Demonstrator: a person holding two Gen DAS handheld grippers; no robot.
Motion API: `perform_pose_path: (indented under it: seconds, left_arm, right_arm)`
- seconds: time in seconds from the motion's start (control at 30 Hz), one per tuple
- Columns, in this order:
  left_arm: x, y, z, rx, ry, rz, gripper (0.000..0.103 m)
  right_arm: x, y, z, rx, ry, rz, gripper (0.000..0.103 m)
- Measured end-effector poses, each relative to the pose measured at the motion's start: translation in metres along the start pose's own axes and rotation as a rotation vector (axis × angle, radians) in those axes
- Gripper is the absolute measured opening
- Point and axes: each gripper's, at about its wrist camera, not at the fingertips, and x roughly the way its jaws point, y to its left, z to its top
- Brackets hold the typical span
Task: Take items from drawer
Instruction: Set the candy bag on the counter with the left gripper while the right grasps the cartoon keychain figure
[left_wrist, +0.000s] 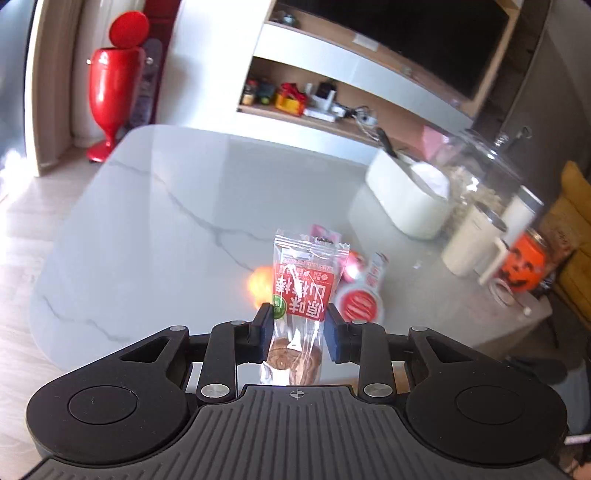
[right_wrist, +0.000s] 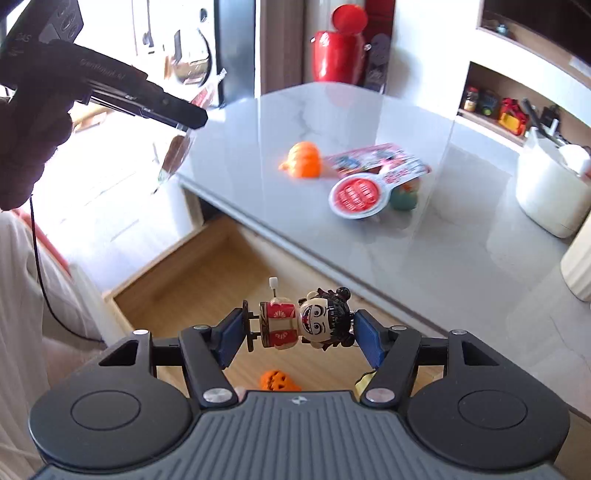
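Note:
My left gripper (left_wrist: 298, 325) is shut on a clear snack packet (left_wrist: 301, 284) with a red label, held upright above the marble table (left_wrist: 166, 221). My right gripper (right_wrist: 297, 328) is shut on a small wind-up doll (right_wrist: 304, 323), which lies sideways between the blue pads above the open wooden drawer (right_wrist: 192, 291). A small orange pumpkin figure (right_wrist: 277, 381) lies in the drawer below. In the right wrist view the left gripper (right_wrist: 188, 118) shows at the upper left with the packet (right_wrist: 177, 151) hanging from it. On the table lie an orange pumpkin (right_wrist: 304, 159), flat snack packets (right_wrist: 373, 158) and a round red-and-white pack (right_wrist: 359, 195).
A white tub (left_wrist: 410, 192) with a utensil, a glass jar (left_wrist: 484, 173), a cream mug (left_wrist: 476, 247) and an orange pumpkin cup (left_wrist: 524, 264) crowd the table's right side. A red vase (left_wrist: 112, 92) stands on the floor beyond. A person's sleeve (right_wrist: 22, 295) fills the left edge.

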Motion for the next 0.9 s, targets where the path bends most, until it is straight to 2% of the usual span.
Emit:
perform_pose_path:
  seconds: [0.1, 0.17, 0.27, 0.4, 0.47, 0.53, 0.7, 0.77, 0.9]
  left_arm:
    - [0.039, 0.010, 0.020, -0.048, 0.050, 0.099, 0.033]
    - [0.073, 0.013, 0.021, -0.091, 0.084, 0.123, 0.033]
    - [0.115, 0.019, 0.008, -0.174, 0.083, 0.078, 0.032]
    - [0.142, 0.026, -0.006, -0.223, 0.060, -0.009, 0.035]
    - [0.138, 0.023, -0.006, -0.176, 0.021, -0.035, 0.034]
    - [0.124, 0.014, -0.006, -0.110, -0.044, -0.029, 0.033]
    - [0.067, 0.003, -0.008, -0.004, -0.208, -0.022, 0.033]
    - [0.050, 0.004, -0.012, -0.002, -0.208, -0.037, 0.033]
    - [0.038, 0.007, -0.039, -0.008, -0.136, -0.116, 0.033]
  right_arm:
    - [0.010, -0.030, 0.005, 0.124, -0.046, -0.013, 0.064]
    - [0.016, -0.041, 0.002, 0.173, -0.042, -0.026, 0.064]
    - [0.013, -0.057, -0.002, 0.205, -0.027, -0.039, 0.064]
    - [0.018, -0.062, -0.015, 0.214, -0.020, -0.054, 0.064]
    - [0.020, -0.065, -0.019, 0.221, -0.004, -0.058, 0.064]
    - [0.023, -0.066, -0.021, 0.229, 0.014, -0.062, 0.064]
    - [0.025, -0.062, -0.020, 0.222, 0.009, -0.027, 0.064]
    - [0.019, -0.058, -0.016, 0.213, -0.012, -0.005, 0.064]
    - [0.007, -0.051, 0.002, 0.189, -0.068, -0.004, 0.064]
